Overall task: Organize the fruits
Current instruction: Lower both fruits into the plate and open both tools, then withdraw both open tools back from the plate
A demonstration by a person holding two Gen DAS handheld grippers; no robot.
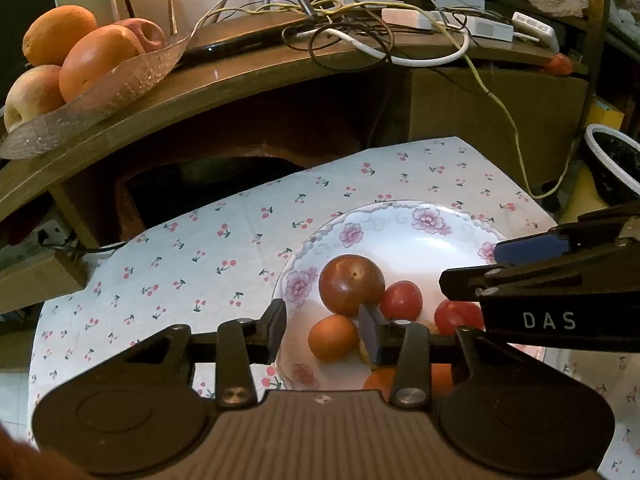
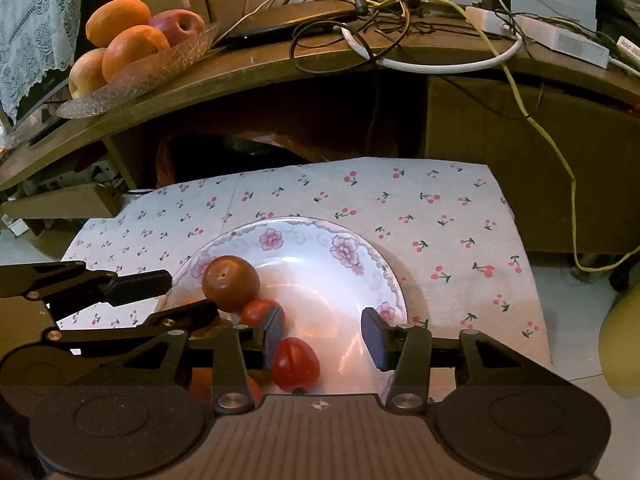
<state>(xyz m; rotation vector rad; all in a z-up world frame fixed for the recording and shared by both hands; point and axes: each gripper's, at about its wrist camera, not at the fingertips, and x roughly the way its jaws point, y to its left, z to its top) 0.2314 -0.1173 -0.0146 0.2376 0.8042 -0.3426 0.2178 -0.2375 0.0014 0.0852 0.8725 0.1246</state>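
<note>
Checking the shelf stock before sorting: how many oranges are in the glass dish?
2. One orange sits at the back of the glass dish, the other orange in front, between two apples. More may be hidden behind.

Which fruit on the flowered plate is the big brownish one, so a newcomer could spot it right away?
Start at the cherry-print cloth and the flowered plate on it. The brownish fruit lies by the plate's left rim in the right wrist view, farthest from the camera in the cluster. It is the largest and darkest there, round with a small stem pit, unlike the smaller red tomatoes below it.
</note>
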